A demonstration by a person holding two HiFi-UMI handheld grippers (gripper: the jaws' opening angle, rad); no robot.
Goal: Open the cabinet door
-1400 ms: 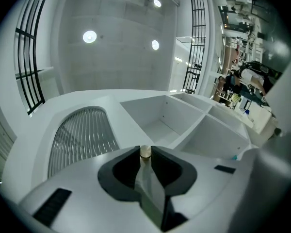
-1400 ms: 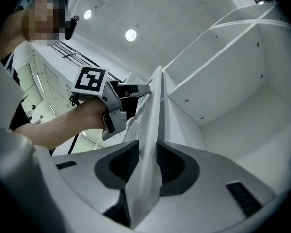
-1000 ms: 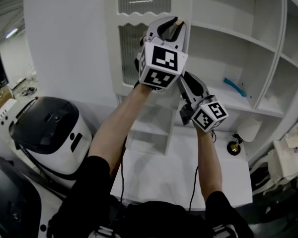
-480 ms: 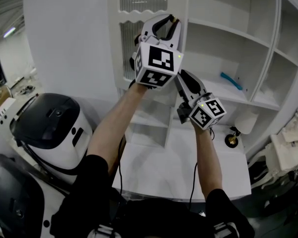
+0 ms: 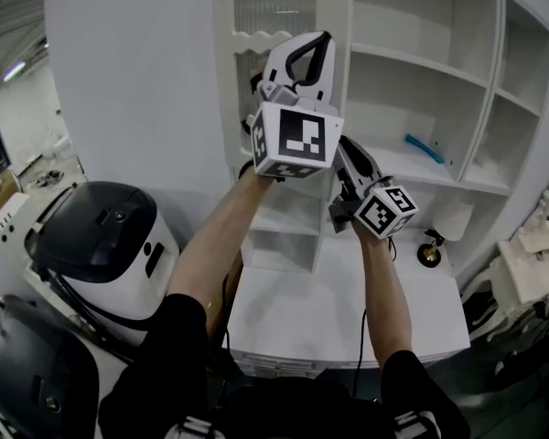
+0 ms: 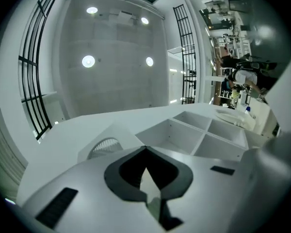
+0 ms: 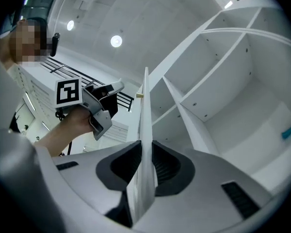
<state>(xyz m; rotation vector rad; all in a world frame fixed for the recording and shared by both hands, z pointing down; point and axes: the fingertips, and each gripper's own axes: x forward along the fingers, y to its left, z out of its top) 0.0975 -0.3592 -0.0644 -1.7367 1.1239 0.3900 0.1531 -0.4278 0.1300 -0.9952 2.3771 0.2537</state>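
Note:
The white cabinet door (image 5: 274,12) has ribbed glass panes and stands swung out from the shelf unit. Its free edge (image 7: 145,106) runs straight between my right gripper's jaws. That right gripper (image 5: 342,146) is shut on the edge below a small tan knob (image 7: 139,95). My left gripper (image 5: 324,37) is raised higher, beside the door's edge. In the left gripper view the left gripper (image 6: 145,148) has its tips meeting with nothing between them. Seen from the right gripper view, the left gripper (image 7: 117,86) sits left of the knob, apart from it.
Open white shelves (image 5: 421,71) fill the right, with a blue object (image 5: 424,147) on one. A white counter (image 5: 348,309) lies below, with a small brass item (image 5: 430,254) at its back right. A black-and-white appliance (image 5: 101,245) stands at the left.
My left gripper's jaws stood open around the door's knob; now they are shut and off it, shifted slightly right. The right gripper keeps its hold on the door's edge.

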